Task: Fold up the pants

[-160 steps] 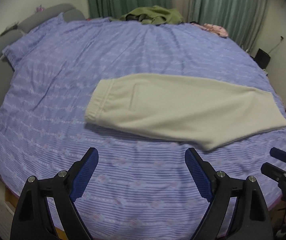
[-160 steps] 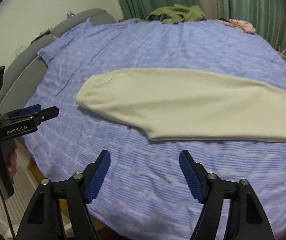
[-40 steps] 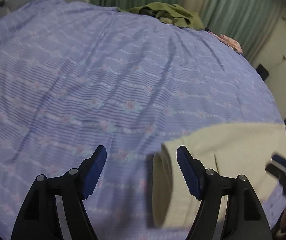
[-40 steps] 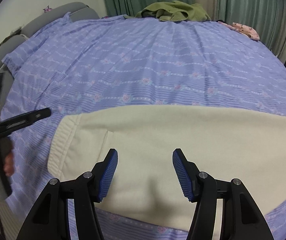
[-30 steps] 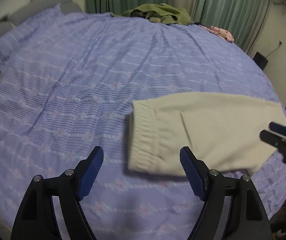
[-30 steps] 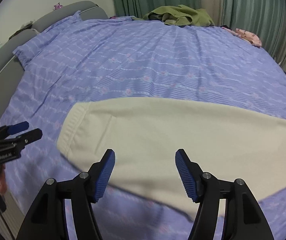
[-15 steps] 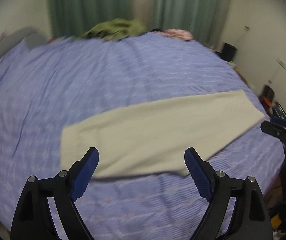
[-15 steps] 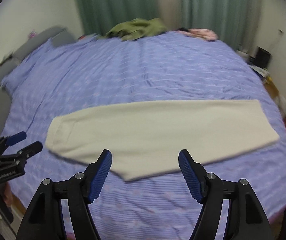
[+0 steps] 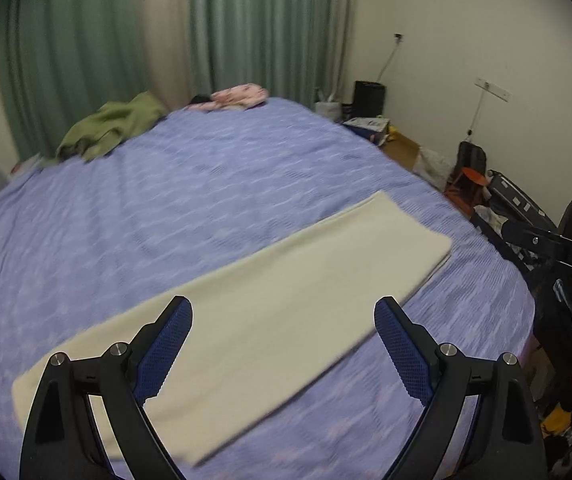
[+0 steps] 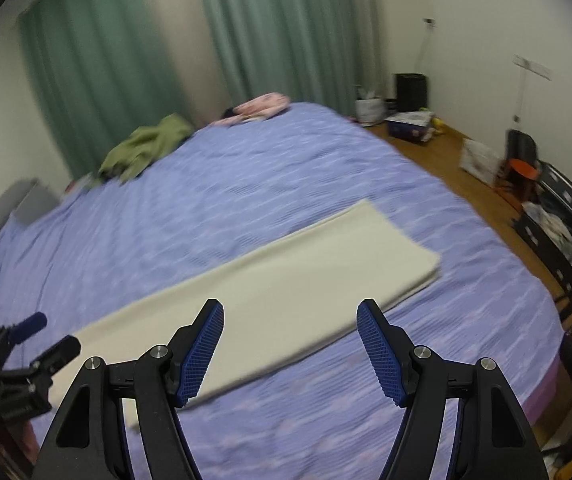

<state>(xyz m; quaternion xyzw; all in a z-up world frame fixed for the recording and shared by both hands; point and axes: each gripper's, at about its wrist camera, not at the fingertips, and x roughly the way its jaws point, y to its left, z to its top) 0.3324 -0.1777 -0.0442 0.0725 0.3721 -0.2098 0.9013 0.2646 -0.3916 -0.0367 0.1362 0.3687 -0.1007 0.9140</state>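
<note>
Cream pants (image 9: 270, 300) lie flat as a long strip across the blue bed (image 9: 166, 208), both the left gripper (image 9: 282, 344) and right gripper (image 10: 290, 344) spread wide and empty above them (pinching only the top layer could skew the fold).

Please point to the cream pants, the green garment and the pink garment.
cream pants (image 9: 270, 304), left wrist view, middle of the fabric
green garment (image 10: 146, 148), right wrist view, centre of the heap
pink garment (image 9: 238, 96), left wrist view, its top
</note>
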